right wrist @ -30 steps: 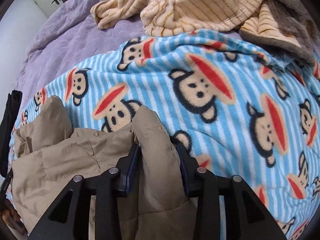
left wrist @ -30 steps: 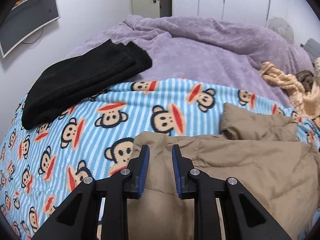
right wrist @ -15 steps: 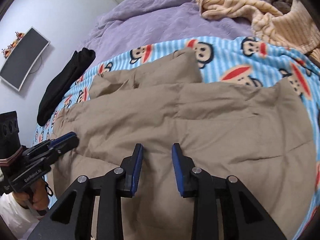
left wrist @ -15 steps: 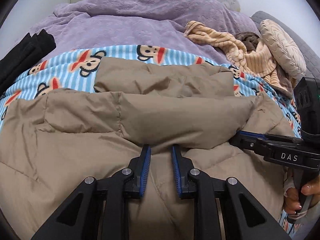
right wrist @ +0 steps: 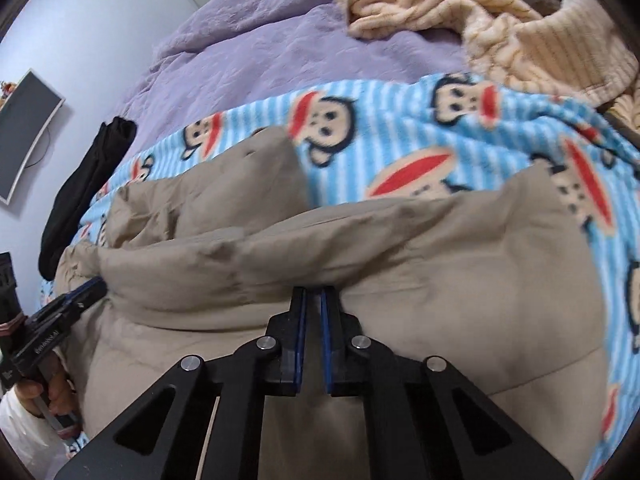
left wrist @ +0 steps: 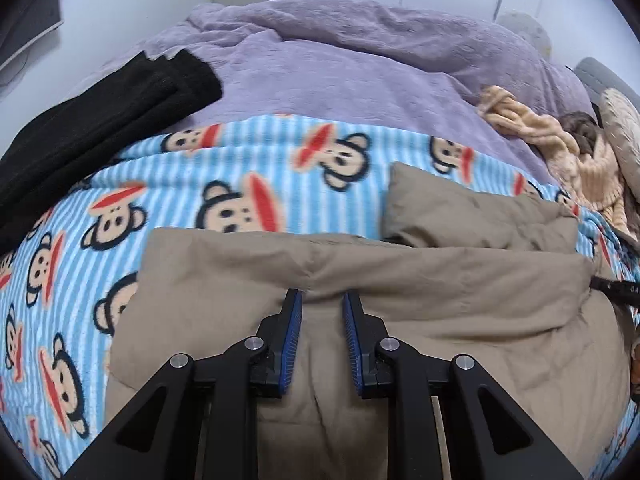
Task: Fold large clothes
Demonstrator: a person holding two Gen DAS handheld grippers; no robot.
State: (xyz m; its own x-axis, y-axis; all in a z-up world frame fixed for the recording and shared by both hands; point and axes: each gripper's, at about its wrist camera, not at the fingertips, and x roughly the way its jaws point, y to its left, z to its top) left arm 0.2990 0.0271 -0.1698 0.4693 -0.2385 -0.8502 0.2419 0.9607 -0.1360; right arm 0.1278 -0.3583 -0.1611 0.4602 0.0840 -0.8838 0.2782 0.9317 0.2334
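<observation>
One tan puffer jacket (left wrist: 400,280) spread on the monkey-print fleece blanket (left wrist: 240,168), folded edge facing both claws. Left gripper (left wrist: 322,300) parted a bit at that fold, nothing clearly between the blue pads. Right gripper (right wrist: 313,294) nearly closed – pads tucked under the fold, can't tell if any fabric is pinched. One black folded garment (left wrist: 92,132), one cream cable-knit sweater (right wrist: 500,32), one purple comforter (left wrist: 360,68). Writing on the grippers too blurred to read.
</observation>
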